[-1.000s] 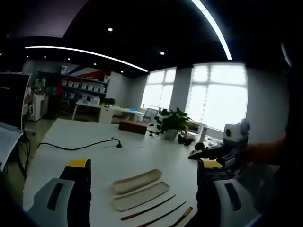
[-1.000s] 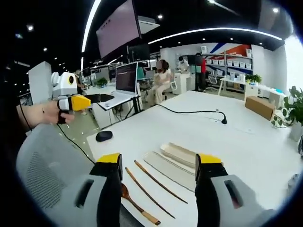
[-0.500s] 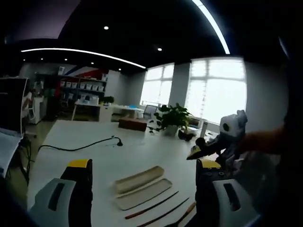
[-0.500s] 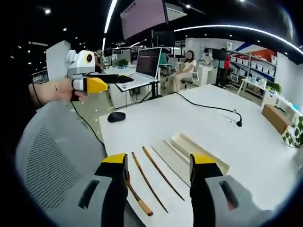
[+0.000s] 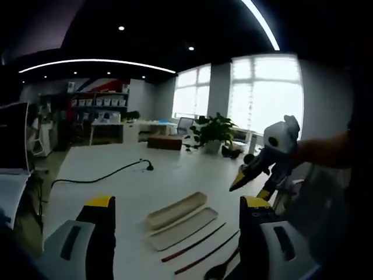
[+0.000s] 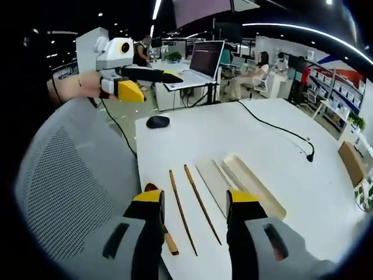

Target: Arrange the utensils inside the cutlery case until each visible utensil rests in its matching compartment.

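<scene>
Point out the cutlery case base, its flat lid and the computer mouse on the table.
cutlery case base (image 6: 256, 188), right gripper view, on its long raised rim.
flat lid (image 6: 214, 184), right gripper view, middle of its flat face.
computer mouse (image 6: 158, 122), right gripper view, top of its dark shell.

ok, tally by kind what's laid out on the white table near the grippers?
Chopsticks: 2
Wooden spoon: 1
Case tray: 1
Case lid: 1
Computer mouse: 1
Black cable: 1
Total: 7
</scene>
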`<action>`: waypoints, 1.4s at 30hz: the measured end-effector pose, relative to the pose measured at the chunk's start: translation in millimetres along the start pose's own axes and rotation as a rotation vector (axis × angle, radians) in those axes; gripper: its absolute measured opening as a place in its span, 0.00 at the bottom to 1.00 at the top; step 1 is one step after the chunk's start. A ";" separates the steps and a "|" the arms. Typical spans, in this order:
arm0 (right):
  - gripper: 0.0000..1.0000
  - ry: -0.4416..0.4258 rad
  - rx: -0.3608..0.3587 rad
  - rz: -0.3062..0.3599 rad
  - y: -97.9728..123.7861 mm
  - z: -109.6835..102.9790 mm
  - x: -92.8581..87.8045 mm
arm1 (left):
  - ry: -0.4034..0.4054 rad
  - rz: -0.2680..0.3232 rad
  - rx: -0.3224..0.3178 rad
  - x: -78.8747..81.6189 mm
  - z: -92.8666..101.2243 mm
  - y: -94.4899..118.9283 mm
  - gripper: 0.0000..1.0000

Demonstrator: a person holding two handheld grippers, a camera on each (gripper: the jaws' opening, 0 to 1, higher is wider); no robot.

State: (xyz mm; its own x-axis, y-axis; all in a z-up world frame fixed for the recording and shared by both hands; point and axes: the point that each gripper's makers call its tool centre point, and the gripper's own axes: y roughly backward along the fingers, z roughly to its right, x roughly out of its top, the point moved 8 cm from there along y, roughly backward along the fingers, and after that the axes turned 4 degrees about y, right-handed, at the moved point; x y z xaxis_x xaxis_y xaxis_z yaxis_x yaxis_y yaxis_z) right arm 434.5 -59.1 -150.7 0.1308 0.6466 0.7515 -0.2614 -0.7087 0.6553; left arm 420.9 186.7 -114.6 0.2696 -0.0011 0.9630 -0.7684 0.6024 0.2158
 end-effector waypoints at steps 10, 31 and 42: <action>0.36 0.003 0.054 -0.109 -22.0 -1.9 -15.6 | -0.027 -0.027 0.020 -0.9 -2.6 0.9 0.82; 0.25 0.026 0.212 -0.290 -72.8 -10.3 -18.3 | 0.023 -0.084 -0.005 -6.9 -0.3 2.8 0.71; 0.25 0.058 0.212 -0.406 -92.2 -14.5 -32.3 | 0.003 -0.108 -0.013 -8.7 1.7 2.3 0.71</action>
State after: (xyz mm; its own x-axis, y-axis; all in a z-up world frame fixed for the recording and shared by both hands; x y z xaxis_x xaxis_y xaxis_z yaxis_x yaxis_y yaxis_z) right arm 440.5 -10.6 -236.5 0.1271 0.8944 0.4288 0.0024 -0.4326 0.9016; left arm 415.8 186.7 -122.3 0.3519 -0.0640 0.9339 -0.7274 0.6093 0.3158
